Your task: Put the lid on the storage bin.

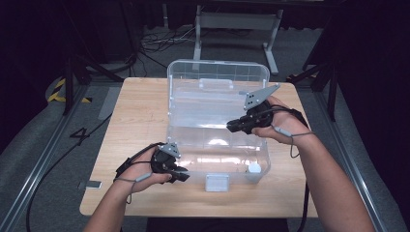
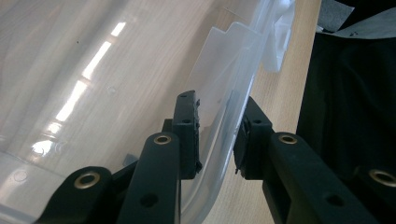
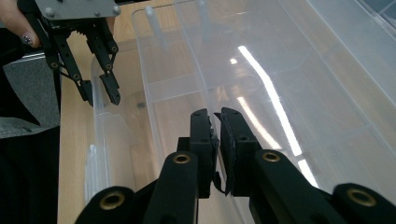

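Note:
A clear plastic box (image 1: 217, 164) stands on the wooden table with its lid (image 1: 217, 72) raised at the back. At the box's front left corner my left gripper (image 1: 180, 174) (image 2: 217, 140) has one jaw inside and one outside, shut on the front rim (image 2: 236, 93). The right gripper view also catches the left gripper (image 3: 100, 99) across that rim. Over the right half of the box, my right gripper (image 1: 231, 126) (image 3: 218, 135) is shut on a thin clear inner wall (image 3: 196, 60) running between its jaws.
A white latch (image 1: 217, 182) hangs on the box's front wall, and a small white piece (image 1: 254, 168) sits in the front right corner. The table (image 1: 140, 121) has bare wood left of the box. Cables and a metal stand (image 1: 237, 29) lie on the floor beyond.

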Demonstrator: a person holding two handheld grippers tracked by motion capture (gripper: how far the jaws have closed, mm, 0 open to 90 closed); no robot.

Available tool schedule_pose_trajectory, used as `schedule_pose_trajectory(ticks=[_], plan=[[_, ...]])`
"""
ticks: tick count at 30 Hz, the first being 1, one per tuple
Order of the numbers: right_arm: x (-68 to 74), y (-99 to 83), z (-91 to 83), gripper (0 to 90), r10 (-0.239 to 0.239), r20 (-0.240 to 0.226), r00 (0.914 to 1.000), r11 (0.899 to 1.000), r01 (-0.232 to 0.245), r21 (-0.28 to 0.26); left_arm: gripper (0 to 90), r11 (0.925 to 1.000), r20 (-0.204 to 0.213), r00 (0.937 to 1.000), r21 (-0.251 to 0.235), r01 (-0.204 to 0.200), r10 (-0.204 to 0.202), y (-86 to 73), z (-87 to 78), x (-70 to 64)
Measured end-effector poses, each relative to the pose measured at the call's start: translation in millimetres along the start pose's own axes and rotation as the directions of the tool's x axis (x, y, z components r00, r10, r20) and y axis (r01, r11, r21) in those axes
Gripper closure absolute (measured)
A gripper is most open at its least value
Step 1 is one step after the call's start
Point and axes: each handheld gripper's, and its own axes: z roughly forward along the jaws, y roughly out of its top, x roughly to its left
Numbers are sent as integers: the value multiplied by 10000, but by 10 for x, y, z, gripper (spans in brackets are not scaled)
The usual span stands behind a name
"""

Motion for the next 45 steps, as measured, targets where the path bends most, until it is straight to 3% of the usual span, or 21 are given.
schedule_pose_trajectory(ticks=[45], plan=[[171, -77, -7, 839, -230, -419, 9989, 9995, 240, 224, 738, 10000, -5, 10000, 0, -6, 6, 0, -3, 2]])
